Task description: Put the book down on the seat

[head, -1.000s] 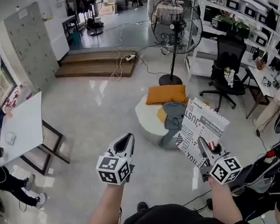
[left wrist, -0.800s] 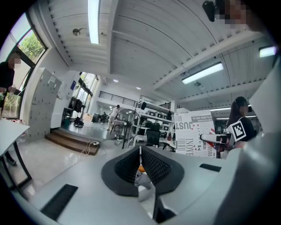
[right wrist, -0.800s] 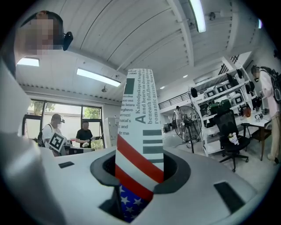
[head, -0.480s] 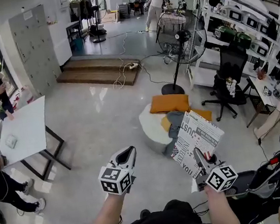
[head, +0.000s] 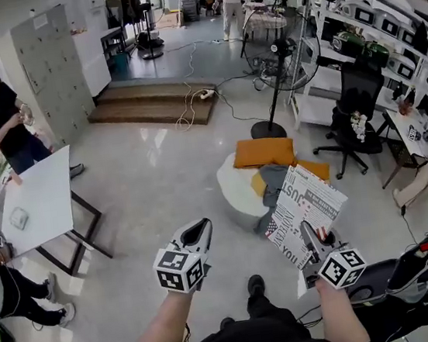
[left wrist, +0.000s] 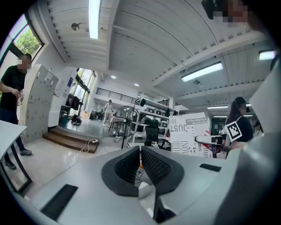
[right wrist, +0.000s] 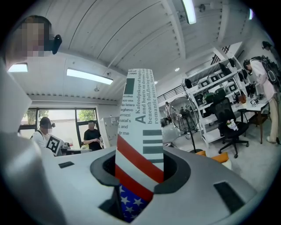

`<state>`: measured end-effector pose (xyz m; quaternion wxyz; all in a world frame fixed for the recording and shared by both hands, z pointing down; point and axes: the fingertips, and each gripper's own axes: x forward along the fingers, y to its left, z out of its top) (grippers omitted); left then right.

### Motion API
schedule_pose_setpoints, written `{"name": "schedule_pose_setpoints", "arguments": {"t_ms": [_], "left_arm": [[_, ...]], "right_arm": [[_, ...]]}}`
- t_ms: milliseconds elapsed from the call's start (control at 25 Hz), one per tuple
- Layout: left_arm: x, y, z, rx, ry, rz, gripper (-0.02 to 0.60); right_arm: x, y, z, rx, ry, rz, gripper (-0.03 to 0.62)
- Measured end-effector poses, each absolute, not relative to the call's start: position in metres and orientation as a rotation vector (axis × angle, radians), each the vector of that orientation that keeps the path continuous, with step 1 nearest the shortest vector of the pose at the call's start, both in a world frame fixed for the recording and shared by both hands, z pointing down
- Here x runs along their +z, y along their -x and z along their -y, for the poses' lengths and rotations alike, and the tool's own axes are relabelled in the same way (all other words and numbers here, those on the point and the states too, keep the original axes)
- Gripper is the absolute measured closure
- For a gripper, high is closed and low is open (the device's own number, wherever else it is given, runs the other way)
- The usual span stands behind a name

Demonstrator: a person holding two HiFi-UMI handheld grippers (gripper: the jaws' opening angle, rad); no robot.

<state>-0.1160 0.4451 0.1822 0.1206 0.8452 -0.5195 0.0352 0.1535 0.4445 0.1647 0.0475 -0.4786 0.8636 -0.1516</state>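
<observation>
My right gripper (head: 310, 233) is shut on the lower edge of the book (head: 306, 207), a thin white one with newspaper-style print and a stars-and-stripes corner. It stands upright between the jaws in the right gripper view, where the book (right wrist: 139, 118) fills the gap of the gripper (right wrist: 140, 165). The seat (head: 235, 185), a low round white pouf with an orange cushion (head: 262, 153) and grey cloth on it, sits on the floor just beyond and left of the book. My left gripper (head: 198, 232) is shut and empty, level with the right one; its pads (left wrist: 151, 163) meet with nothing between them.
A standing fan (head: 271, 65) and a black office chair (head: 352, 121) stand behind the seat. A white table (head: 39, 199) with a person beside it (head: 5, 119) is at the left. Shelves (head: 368, 36) line the right wall; a wooden step (head: 154, 104) lies at the back.
Both grippers have edged toward the seat with the book still held. A person at the left has walked up beside the white table. A shoe now shows below between my arms.
</observation>
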Motion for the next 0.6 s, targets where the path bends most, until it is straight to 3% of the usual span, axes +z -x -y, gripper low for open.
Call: {"name": "schedule_pose_setpoints", "arguments": {"t_ms": [600], "left_arm": [[0.214,0.075,-0.288,0.211,-2.432,1.493,0.569]], "right_arm": [[0.219,-0.199,-0.289,-0.59,1.49,-2.571,0.425]]}}
